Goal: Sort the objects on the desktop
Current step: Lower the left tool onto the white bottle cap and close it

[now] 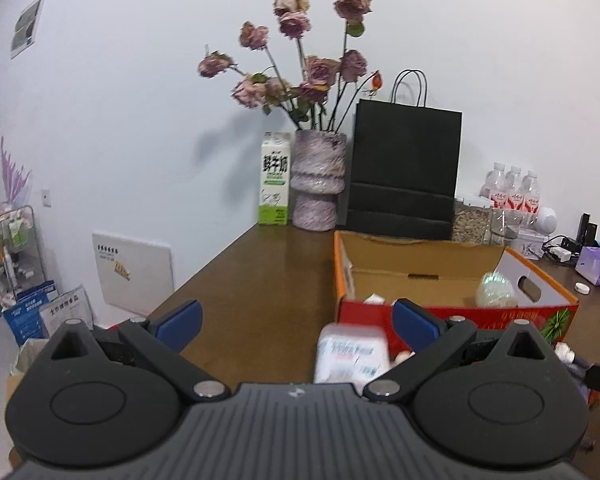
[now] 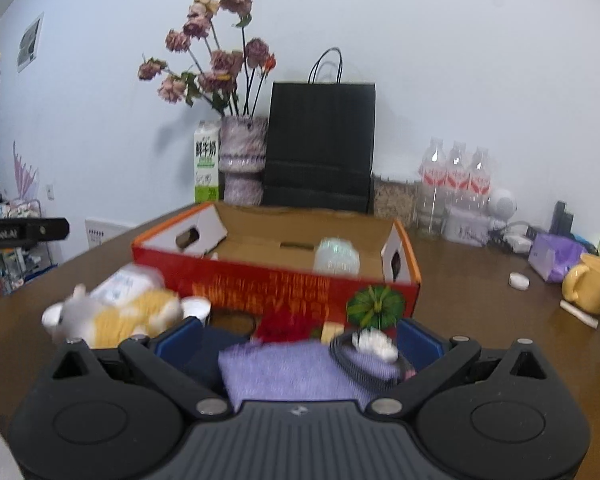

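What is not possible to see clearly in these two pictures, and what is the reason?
- White packet, left wrist view: blurred, and the left gripper body covers its bottom, so the label cannot be read.
- Floor of the cardboard box, both views: the front wall hides it.
- Purple cloth, right wrist view: blurred, lower edge behind the right gripper.
- Plush toy, right wrist view: motion blur hides its details.

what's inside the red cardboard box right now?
In the red cardboard box, a pale translucent ball sits near its right end. The left wrist view also shows a small white item by the near wall. The near wall hides the rest of the floor.
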{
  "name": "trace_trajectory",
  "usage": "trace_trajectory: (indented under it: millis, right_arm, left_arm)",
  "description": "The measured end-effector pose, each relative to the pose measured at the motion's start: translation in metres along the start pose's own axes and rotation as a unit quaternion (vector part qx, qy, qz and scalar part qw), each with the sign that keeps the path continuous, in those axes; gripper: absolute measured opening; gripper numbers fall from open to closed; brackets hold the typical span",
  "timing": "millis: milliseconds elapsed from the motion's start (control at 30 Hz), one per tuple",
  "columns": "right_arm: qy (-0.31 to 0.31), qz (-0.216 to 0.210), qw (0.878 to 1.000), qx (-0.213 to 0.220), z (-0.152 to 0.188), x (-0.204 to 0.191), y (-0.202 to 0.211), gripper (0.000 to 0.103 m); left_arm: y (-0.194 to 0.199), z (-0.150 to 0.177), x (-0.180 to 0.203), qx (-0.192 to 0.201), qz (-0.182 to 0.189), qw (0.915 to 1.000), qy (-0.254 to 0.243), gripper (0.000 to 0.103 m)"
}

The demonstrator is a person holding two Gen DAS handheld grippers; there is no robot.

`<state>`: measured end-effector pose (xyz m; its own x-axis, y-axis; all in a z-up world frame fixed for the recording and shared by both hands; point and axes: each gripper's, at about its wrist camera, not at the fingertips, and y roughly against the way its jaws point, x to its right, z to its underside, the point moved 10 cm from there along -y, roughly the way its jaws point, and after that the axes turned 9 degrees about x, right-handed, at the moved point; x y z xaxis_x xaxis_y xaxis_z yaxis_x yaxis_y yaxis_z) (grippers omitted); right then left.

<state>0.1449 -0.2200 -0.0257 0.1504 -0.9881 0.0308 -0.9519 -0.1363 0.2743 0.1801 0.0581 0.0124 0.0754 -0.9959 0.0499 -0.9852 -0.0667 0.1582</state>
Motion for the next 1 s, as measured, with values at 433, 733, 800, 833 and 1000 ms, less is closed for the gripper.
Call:
trace_trajectory:
  millis: [433, 733, 800, 833, 1000]
  right_arm:
    - [-0.013, -0.004, 0.999, -0.047, 0.044, -0.004, 0.007, 0.103]
    - [-0.014, 0.011, 0.999, -0.050, 0.044, 0.005, 0.006, 0.103]
    - [-0.016, 0.019, 0.999, -0.048, 0.043, 0.010, 0.005, 0.103]
    - [-0.017, 0.023, 0.998, -0.048, 0.042, 0.013, 0.004, 0.103]
    - [-0.019, 0.043, 0.998, -0.046, 0.039, 0.029, -0.005, 0.103]
  left_arm:
    - [0.018, 0.049, -0.033, -0.053, -0.028, 0.9981, -0.018, 0.103]
    - [-0.004, 0.068, -0.039, -0.095, -0.054, 0.9932, -0.039, 0.103]
    - [-0.010, 0.072, -0.042, -0.102, -0.056, 0.9923, -0.041, 0.101]
    - [-0.013, 0.073, -0.043, -0.105, -0.056, 0.9920, -0.042, 0.101]
    - [-0.025, 0.077, -0.043, -0.117, -0.049, 0.9909, -0.045, 0.094]
